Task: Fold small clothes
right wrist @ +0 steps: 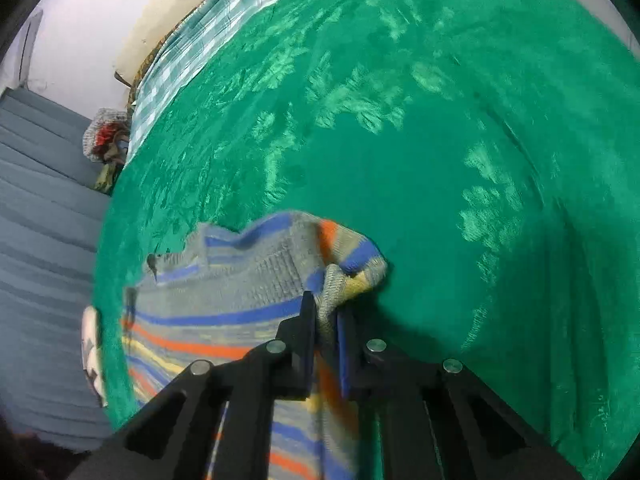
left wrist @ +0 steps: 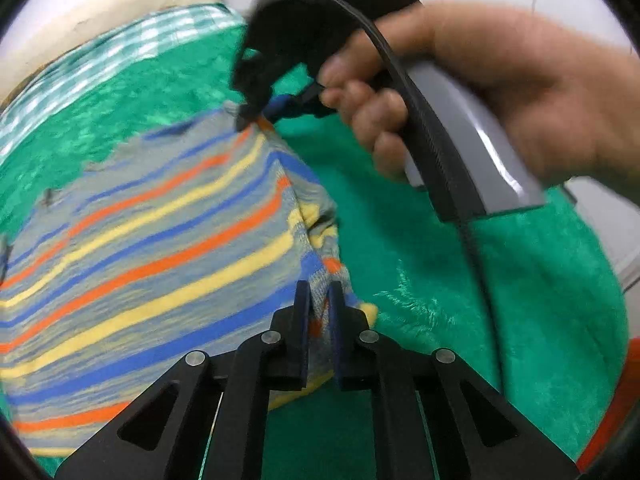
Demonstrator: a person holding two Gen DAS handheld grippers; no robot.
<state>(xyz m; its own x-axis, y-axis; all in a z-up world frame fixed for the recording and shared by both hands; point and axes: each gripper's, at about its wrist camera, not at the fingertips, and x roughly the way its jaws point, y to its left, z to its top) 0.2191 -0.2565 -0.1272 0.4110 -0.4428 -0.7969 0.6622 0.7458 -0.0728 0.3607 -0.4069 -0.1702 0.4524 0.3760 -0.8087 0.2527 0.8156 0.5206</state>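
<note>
A small grey knit garment (left wrist: 160, 240) with blue, orange and yellow stripes lies over a green fleece blanket (left wrist: 460, 300). My left gripper (left wrist: 319, 292) is shut on a bunched edge of the garment at its near right side. My right gripper (left wrist: 256, 116), held in a hand, pinches the garment's far corner in the left wrist view. In the right wrist view my right gripper (right wrist: 326, 308) is shut on a fold of the same garment (right wrist: 240, 292), which hangs lifted from the blanket (right wrist: 440, 160).
A green-and-white checked sheet (right wrist: 192, 52) borders the blanket at the far edge. A blue-grey cushioned surface (right wrist: 40, 220) lies to the left, with a small pile of clothes (right wrist: 106, 140) at its end. A pale wall stands behind.
</note>
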